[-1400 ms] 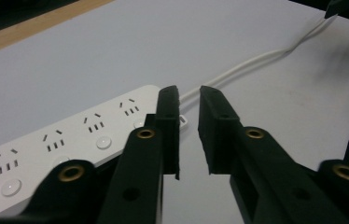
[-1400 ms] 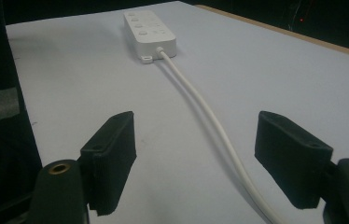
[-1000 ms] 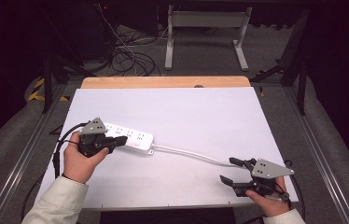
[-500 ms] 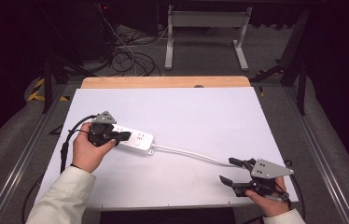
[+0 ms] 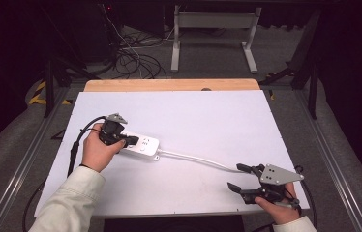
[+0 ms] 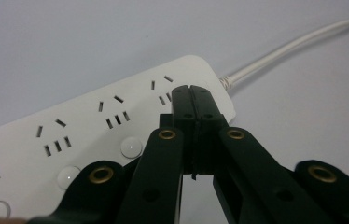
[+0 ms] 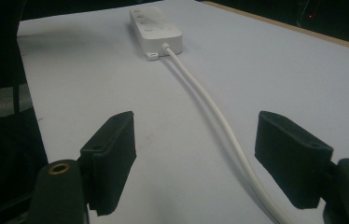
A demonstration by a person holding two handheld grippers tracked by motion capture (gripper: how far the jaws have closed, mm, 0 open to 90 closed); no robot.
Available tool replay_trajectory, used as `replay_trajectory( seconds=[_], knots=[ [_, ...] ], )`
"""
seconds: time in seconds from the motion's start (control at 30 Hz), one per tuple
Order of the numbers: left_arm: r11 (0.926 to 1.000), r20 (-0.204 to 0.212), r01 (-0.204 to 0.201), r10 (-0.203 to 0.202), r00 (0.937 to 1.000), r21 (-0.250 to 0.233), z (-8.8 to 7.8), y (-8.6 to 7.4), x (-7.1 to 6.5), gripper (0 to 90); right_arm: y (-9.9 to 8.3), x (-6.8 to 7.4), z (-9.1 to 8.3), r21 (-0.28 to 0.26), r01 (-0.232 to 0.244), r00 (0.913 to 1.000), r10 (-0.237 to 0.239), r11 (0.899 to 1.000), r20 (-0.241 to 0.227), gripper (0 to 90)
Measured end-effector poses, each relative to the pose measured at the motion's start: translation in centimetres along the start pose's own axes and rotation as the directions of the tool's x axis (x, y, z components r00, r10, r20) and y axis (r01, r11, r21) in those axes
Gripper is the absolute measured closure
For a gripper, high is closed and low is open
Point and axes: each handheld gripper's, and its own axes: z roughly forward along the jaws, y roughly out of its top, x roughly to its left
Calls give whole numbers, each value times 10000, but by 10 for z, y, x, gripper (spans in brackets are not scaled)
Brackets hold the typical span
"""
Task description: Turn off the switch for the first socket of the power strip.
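At the desk's (image 5: 193, 116) near edge, the right tongs (image 5: 239, 178) are resting spread wide astride the white cable (image 5: 196, 159). Farther off, the left tongs (image 6: 192, 100), pressed together and empty, are coming down from a second ago onto the power strip (image 5: 143, 145) at mid-left, likely to press a switch.

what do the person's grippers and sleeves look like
Both grippers, left gripper and right gripper, are black with two flat-padded jaws, brass rivets, a grey three-cornered plate on top and a trailing black cable. The sleeves are pale cream.
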Motion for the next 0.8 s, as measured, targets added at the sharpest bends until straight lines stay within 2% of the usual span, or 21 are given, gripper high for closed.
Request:
replay_trajectory(
  seconds=[0.33,0.53,0.67,0.8],
  knots=[
    [9975,276,273,-292,9992,645,17,2,7,900,0,-1,0,-15,-70,9999,69,10000,-86,292],
    [9959,359,126,-158,9992,894,23,3,7,900,0,-1,0,-17,-76,9999,76,10000,-132,291],
    [9946,393,248,-289,9988,1011,27,3,6,900,-1,-1,1,-21,-60,9999,59,10000,-158,291],
    [9938,379,174,-216,9990,1096,29,4,6,900,-1,-1,1,1,-40,9999,40,10000,-168,290]
  ],
)
